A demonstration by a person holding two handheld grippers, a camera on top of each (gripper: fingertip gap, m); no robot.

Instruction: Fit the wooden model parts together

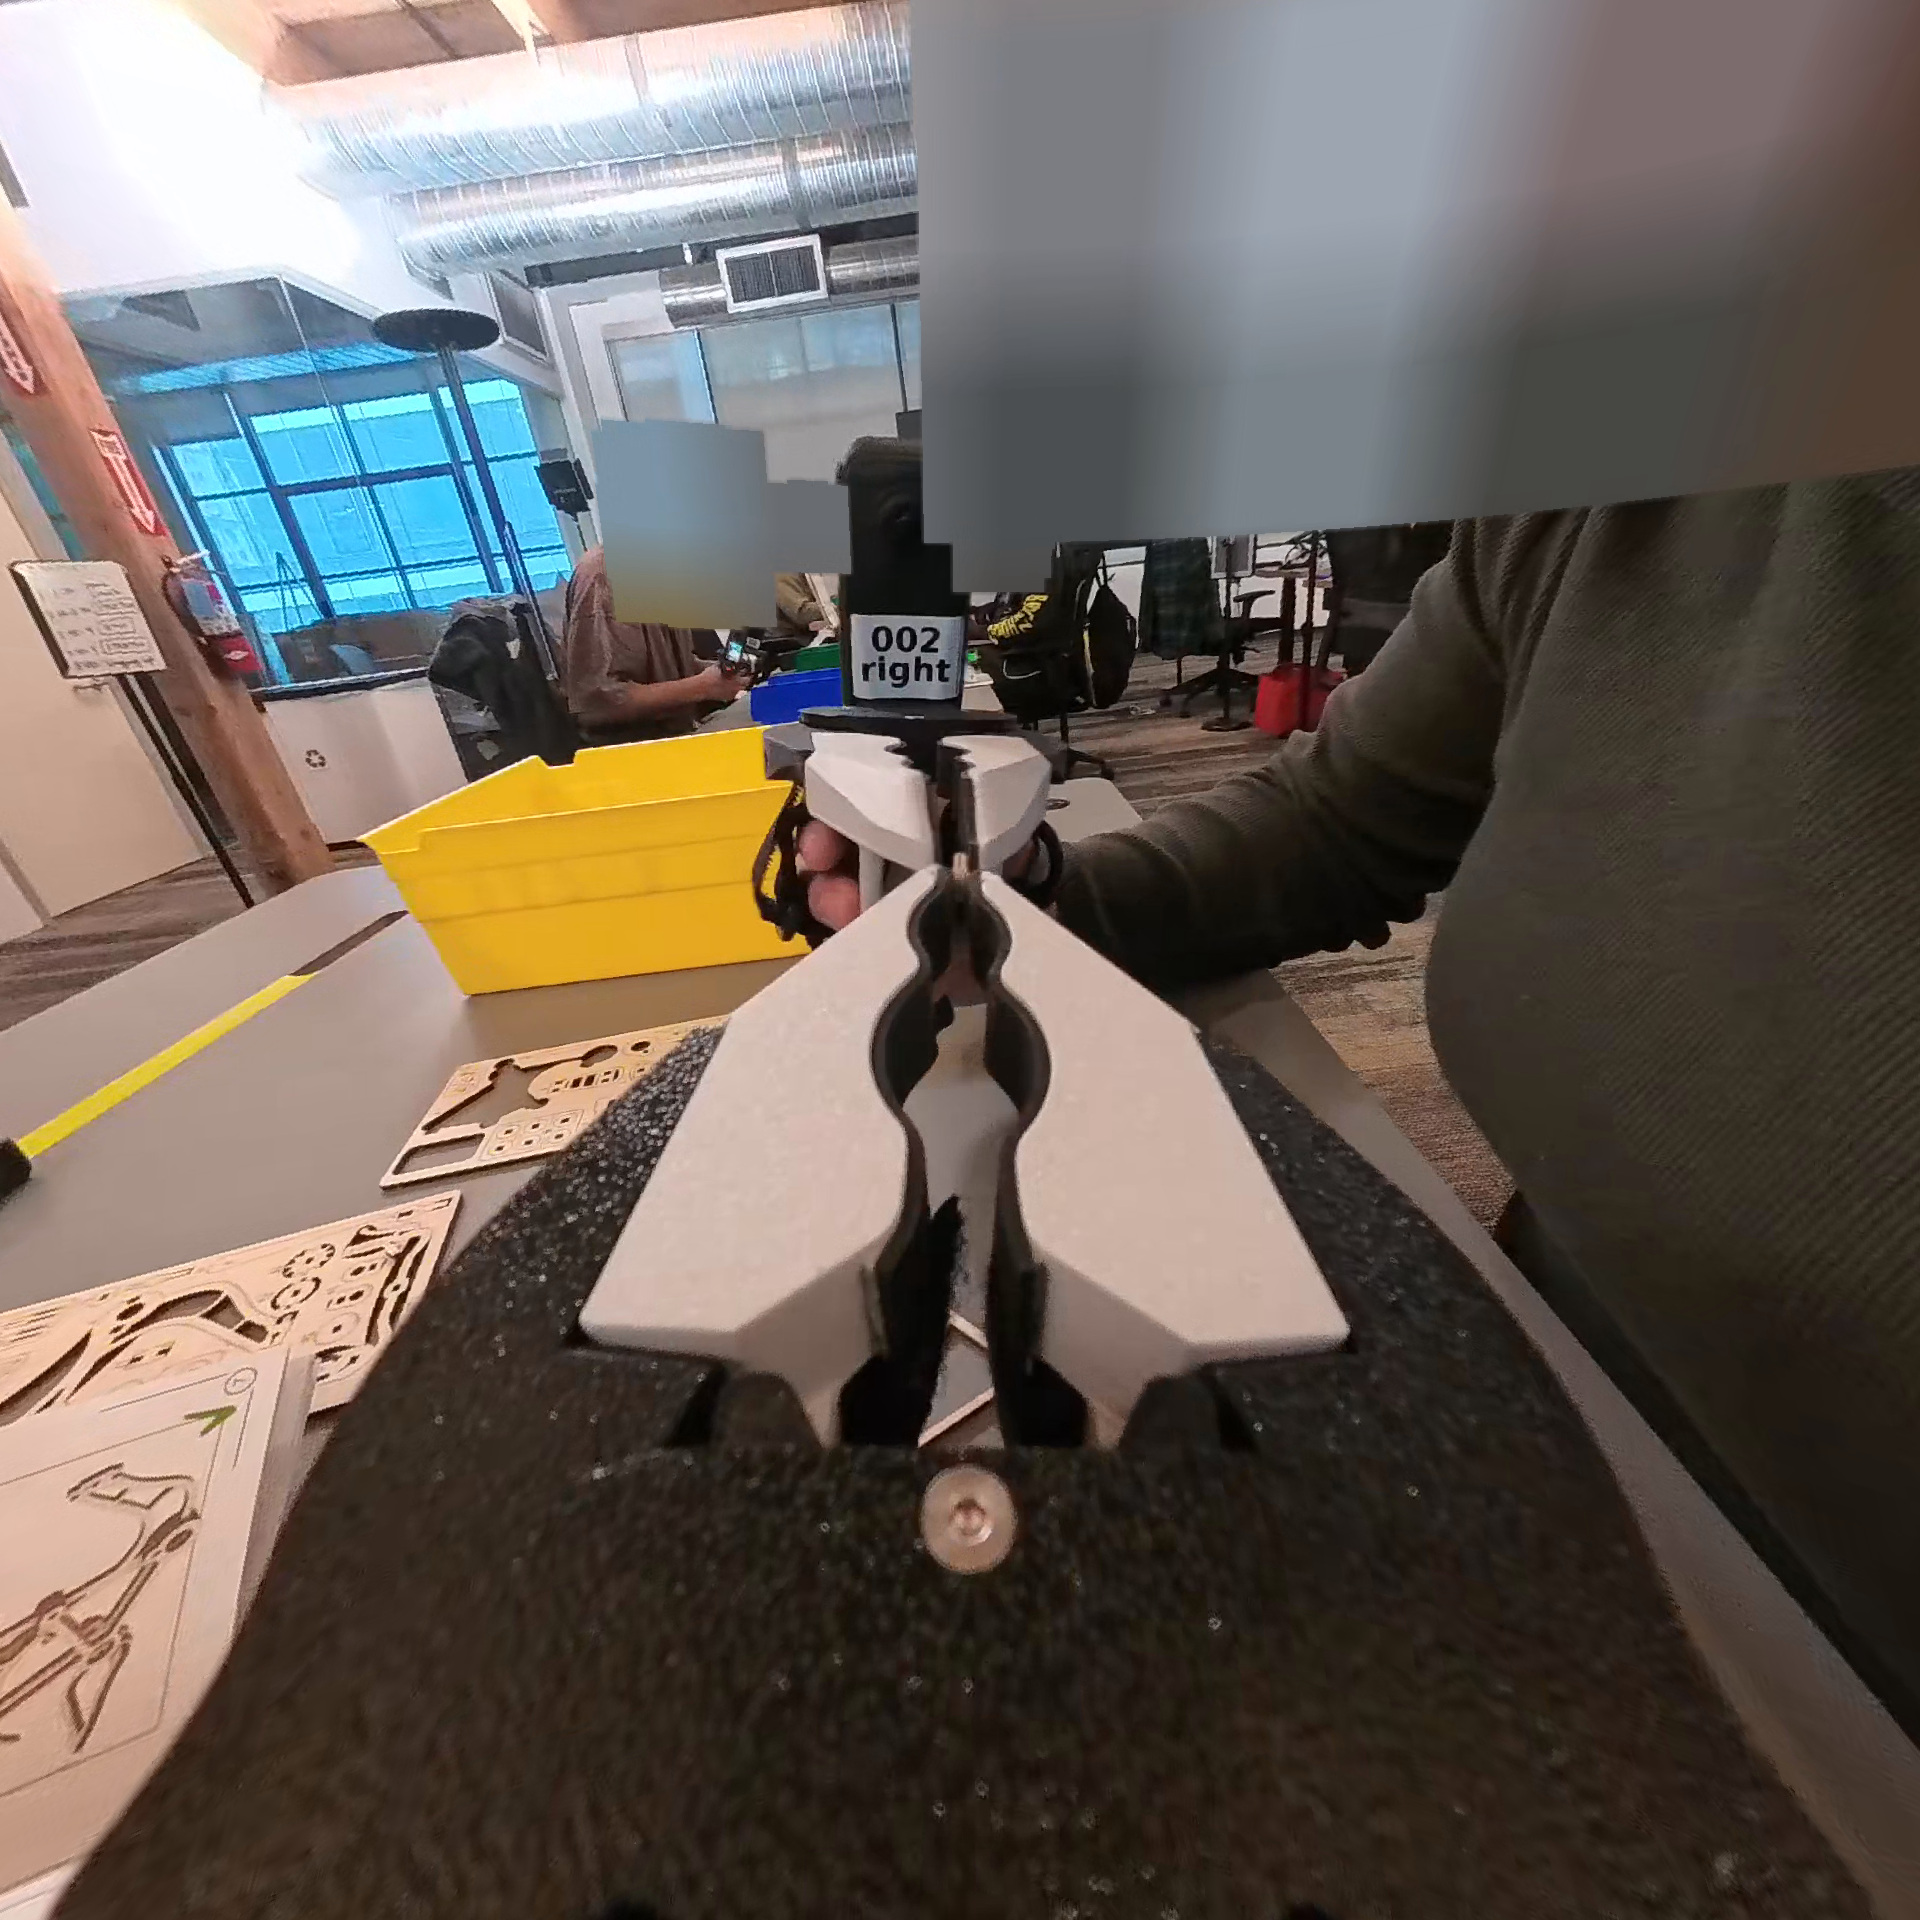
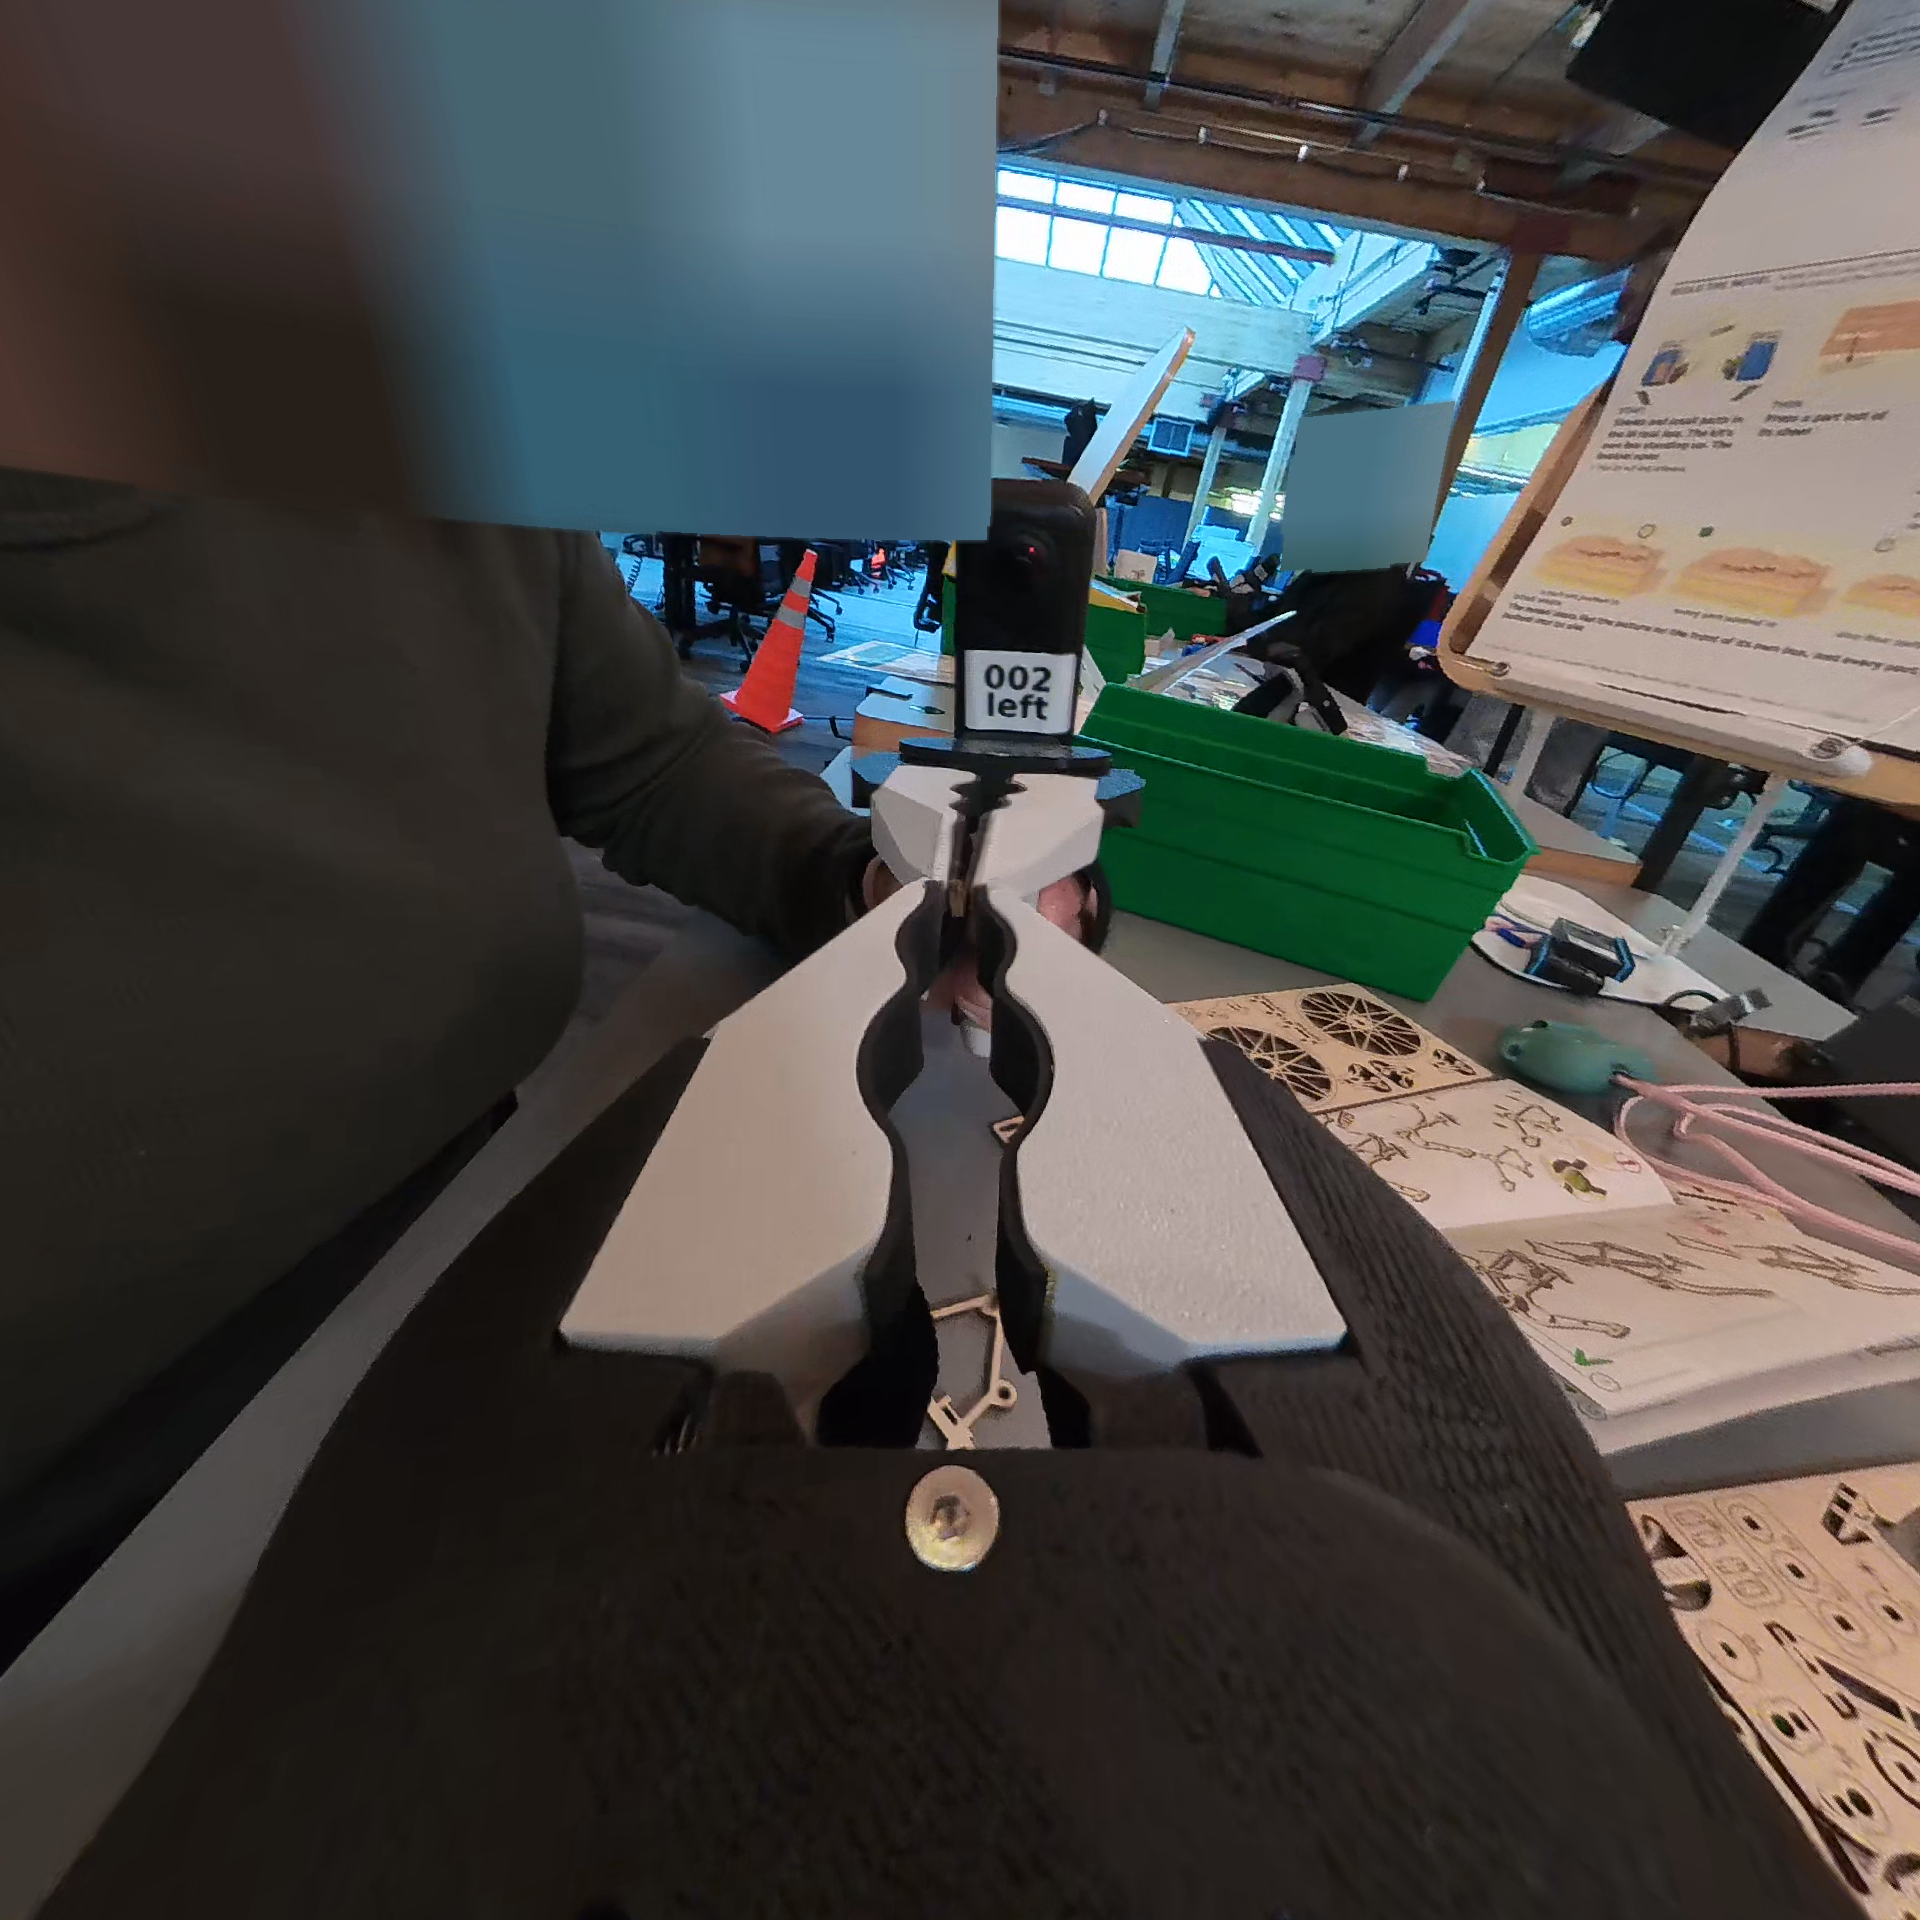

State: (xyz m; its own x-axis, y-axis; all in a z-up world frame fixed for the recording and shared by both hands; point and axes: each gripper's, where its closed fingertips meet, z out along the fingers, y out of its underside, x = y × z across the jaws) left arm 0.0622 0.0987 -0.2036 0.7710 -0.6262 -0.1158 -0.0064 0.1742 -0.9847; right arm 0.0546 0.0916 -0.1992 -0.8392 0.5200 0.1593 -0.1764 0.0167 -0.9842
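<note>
My two grippers face each other tip to tip above the grey table (image 1: pixel 312 1039). My right gripper (image 2: pixel 954 902) is shut on a small pale wooden part (image 2: pixel 954 896) pinched at its very tips. It shows opposite in the left wrist view (image 1: pixel 961 831), with the part (image 1: pixel 964 860) at its tips. My left gripper (image 1: pixel 961 883) is shut, and its tips meet that same part. I cannot tell whether they pinch it. It shows in the right wrist view (image 2: pixel 971 842). A loose wooden frame piece (image 2: pixel 971 1361) lies on the table under my right gripper.
A yellow bin (image 1: pixel 582 862) stands at the far left and a green bin (image 2: pixel 1299 862) at the far right. Punched wooden sheets (image 1: pixel 520 1101) (image 2: pixel 1340 1039) and instruction pages (image 2: pixel 1486 1153) lie around. A teal object (image 2: pixel 1569 1055), pink cords (image 2: pixel 1766 1132) and an instruction board (image 2: pixel 1714 520) are right. The person's torso (image 1: pixel 1662 935) is close. The grippers are tip to tip, or close to it.
</note>
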